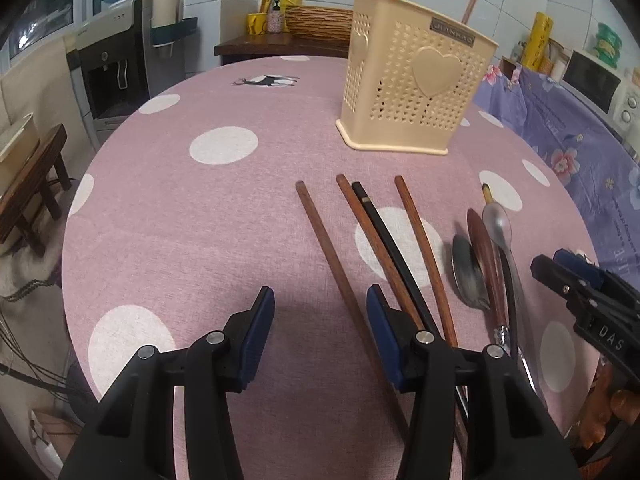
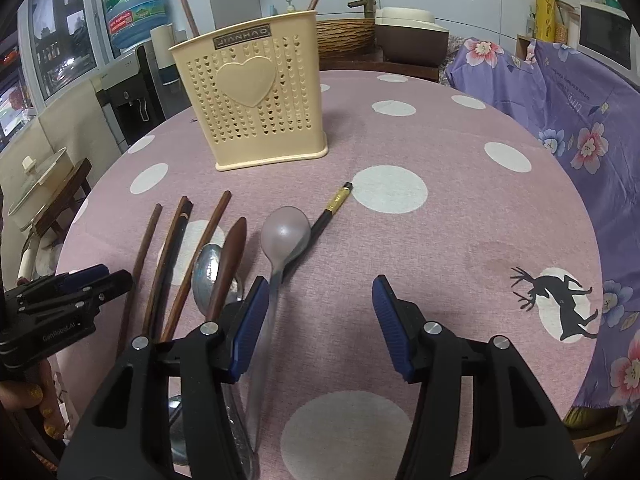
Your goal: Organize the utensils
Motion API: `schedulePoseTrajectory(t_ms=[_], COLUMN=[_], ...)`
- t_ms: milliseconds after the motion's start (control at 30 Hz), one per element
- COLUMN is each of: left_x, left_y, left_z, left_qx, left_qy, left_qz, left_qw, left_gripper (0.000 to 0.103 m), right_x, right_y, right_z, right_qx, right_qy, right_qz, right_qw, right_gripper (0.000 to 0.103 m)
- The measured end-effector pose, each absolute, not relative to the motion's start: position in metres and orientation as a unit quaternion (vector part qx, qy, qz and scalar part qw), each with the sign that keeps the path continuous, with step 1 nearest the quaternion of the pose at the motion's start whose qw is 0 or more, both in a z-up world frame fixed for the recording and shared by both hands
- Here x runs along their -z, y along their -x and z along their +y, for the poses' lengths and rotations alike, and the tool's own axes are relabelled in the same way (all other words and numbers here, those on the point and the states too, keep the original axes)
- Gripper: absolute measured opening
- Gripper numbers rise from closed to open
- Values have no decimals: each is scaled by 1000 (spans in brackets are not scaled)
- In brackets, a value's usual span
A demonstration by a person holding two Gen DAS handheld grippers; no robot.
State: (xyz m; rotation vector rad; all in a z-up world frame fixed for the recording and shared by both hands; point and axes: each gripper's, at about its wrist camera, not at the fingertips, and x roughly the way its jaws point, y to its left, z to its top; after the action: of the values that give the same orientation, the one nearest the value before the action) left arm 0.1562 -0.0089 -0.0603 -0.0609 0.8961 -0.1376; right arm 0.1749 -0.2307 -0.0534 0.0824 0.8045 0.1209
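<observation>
A cream perforated utensil holder (image 1: 416,92) (image 2: 256,100) stands upright at the far side of the table, with two brown chopsticks (image 2: 188,12) sticking out of it. Loose brown chopsticks (image 1: 332,256) and a black chopstick (image 1: 384,232) lie in front of it. To their right lie a metal spoon (image 1: 468,272), a wooden spoon (image 2: 230,256) and a silver spoon (image 2: 286,228), the last resting across a black gold-banded chopstick (image 2: 336,202). My left gripper (image 1: 320,312) is open over one brown chopstick. My right gripper (image 2: 316,304) is open, and the silver spoon's handle runs beside its left pad.
The round table wears a pink cloth with white dots (image 1: 200,220). A purple flowered cloth (image 2: 580,120) covers furniture close on the right. A water dispenser (image 1: 112,76) and a wooden stool (image 1: 36,184) stand off the left edge. A microwave (image 1: 596,80) sits at the back right.
</observation>
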Motion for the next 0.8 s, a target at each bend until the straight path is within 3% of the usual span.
schedulePoseTrajectory(t_ms=[733,800], left_x=[58,57], left_y=[-163,-162], left_z=[-1,0], left_qx=[61,60], left_qy=[42,43], left_qz=[427,425], left_qw=[901,902], left_gripper=[49,49], right_x=[67,67], right_y=[-218,-221], right_z=[-180,-179], right_qx=[-6,-2], right_qy=[54,56], right_qz=[413,411], right_qw=[909,910], right_gripper=[52,46])
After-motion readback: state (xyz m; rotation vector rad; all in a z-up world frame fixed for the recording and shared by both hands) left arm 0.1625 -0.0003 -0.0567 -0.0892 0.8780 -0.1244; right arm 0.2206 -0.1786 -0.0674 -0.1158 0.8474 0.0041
